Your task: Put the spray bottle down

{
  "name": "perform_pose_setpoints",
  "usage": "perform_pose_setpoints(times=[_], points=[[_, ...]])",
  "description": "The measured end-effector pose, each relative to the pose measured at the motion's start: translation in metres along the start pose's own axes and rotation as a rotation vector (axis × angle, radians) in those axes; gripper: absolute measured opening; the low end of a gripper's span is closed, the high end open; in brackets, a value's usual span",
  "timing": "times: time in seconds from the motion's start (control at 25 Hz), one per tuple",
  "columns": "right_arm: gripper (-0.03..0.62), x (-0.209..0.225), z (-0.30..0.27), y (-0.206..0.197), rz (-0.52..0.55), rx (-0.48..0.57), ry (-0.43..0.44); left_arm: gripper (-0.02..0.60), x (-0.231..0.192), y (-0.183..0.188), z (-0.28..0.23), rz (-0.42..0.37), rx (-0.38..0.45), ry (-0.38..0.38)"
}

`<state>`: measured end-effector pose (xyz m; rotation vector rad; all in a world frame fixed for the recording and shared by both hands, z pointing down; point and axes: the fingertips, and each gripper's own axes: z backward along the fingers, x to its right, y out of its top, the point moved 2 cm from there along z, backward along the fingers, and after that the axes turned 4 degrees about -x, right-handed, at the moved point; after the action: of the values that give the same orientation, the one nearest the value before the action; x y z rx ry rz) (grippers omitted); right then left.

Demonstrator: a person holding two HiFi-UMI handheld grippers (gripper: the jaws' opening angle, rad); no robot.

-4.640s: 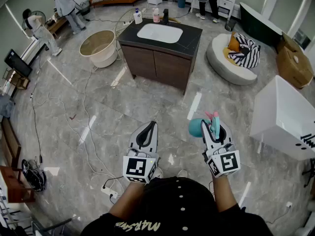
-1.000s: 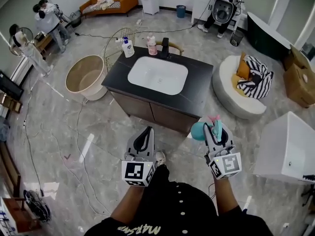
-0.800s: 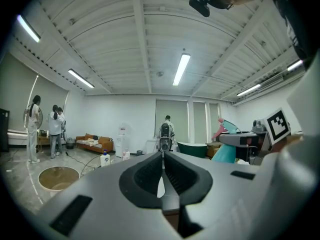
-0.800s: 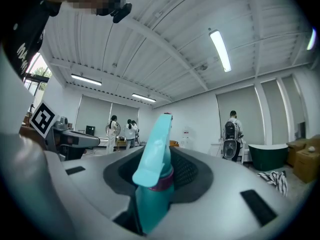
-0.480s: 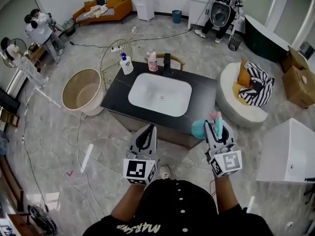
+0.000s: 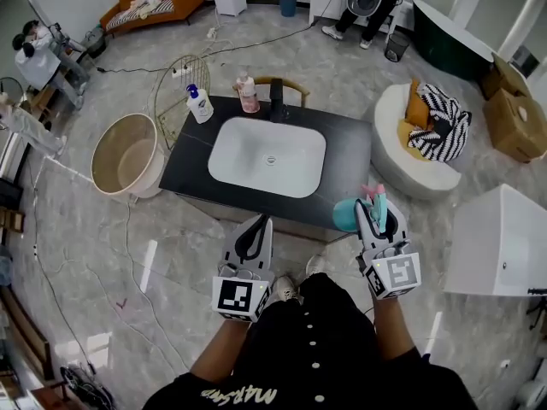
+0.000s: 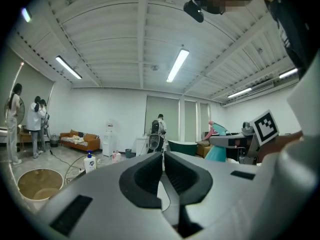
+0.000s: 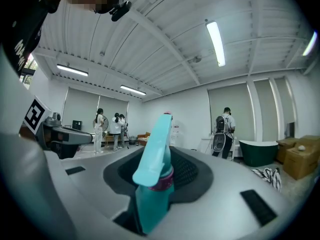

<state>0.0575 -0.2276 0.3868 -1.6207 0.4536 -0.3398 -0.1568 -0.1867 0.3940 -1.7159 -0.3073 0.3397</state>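
Observation:
A teal spray bottle (image 6: 348, 216) with a pink nozzle sits upright between the jaws of my right gripper (image 6: 373, 208), which is shut on its neck. In the right gripper view the spray bottle (image 8: 152, 184) fills the gap of the right gripper (image 8: 167, 159), trigger head pointing forward. The bottle hangs over the front right edge of the black vanity counter (image 6: 352, 165), which has a white sink basin (image 6: 267, 156). My left gripper (image 6: 257, 224) is level beside it, short of the counter's front edge, shut and holding nothing; its pads meet in the left gripper (image 7: 163, 156) view.
At the counter's back stand a white-and-blue pump bottle (image 6: 199, 105), a pink bottle (image 6: 248, 94) and a black faucet (image 6: 277, 90). A beige tub (image 6: 124, 156) sits left of the vanity, a round white seat (image 6: 402, 165) at its right, and a white tub (image 6: 500, 242) at the far right. Cables cross the floor.
Both grippers have come forward to the vanity, which was farther off before. The bottle now hangs over the counter's front edge. The grip is unchanged.

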Motion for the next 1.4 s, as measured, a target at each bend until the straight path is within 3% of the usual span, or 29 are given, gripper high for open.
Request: perform_pose_setpoints(times=[0.76,1.4], points=[[0.118,0.076,-0.085,-0.025,-0.003,-0.071,0.013,0.021,0.002,0.015,-0.104,0.008,-0.035,-0.018],[0.12,0.095,-0.167,-0.141,0.035,-0.206,0.049,0.021,0.016,-0.055,-0.135,0.076,-0.202,-0.059]])
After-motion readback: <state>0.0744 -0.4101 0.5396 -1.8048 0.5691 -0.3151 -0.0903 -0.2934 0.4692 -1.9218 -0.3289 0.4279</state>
